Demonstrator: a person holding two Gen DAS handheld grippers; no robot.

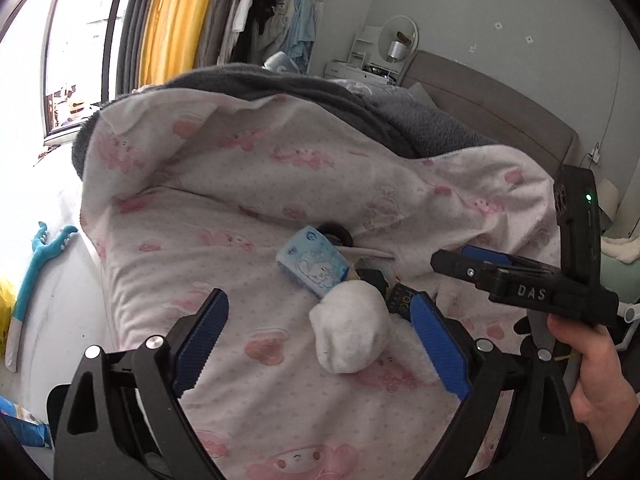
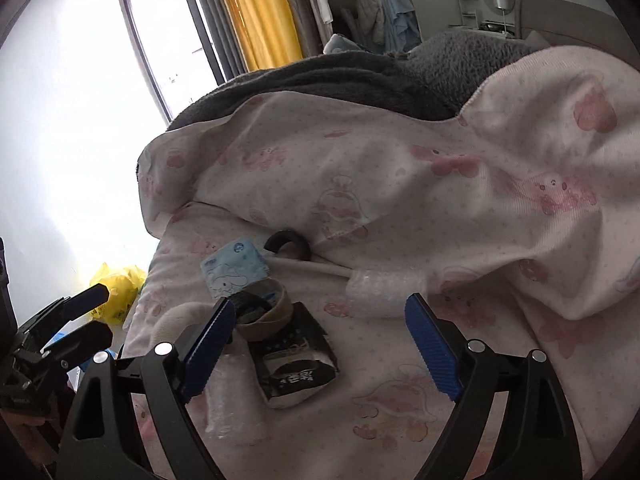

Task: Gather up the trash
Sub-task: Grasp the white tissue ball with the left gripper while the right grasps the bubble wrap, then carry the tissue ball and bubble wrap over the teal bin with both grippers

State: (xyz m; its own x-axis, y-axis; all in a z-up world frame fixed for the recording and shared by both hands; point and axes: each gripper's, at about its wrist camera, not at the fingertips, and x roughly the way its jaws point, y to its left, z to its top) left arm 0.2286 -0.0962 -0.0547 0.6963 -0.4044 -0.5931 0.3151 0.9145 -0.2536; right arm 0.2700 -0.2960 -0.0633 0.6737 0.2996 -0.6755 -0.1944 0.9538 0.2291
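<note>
A heap of trash lies on the pink-patterned quilt (image 1: 248, 360). In the left wrist view a white crumpled wad (image 1: 350, 334) sits between the fingers of my open left gripper (image 1: 320, 296), untouched by the pads. Behind it are a blue tissue pack (image 1: 312, 266), a black ring (image 1: 338, 234) and a dark wrapper (image 1: 400, 300). My right gripper (image 1: 448, 254) reaches in from the right, held by a hand (image 1: 592, 364). In the right wrist view my right gripper (image 2: 320, 302) stands open above a black snack wrapper (image 2: 294, 366), with a brown cardboard ring (image 2: 262, 314) by its left finger.
Bubble wrap (image 2: 384, 284) lies beside the heap. A grey blanket (image 1: 280, 80) is piled behind the quilt, with the headboard (image 1: 492, 108) beyond. A yellow bag (image 2: 116, 286) sits on the floor at the left, near a blue plush toy (image 1: 40, 264).
</note>
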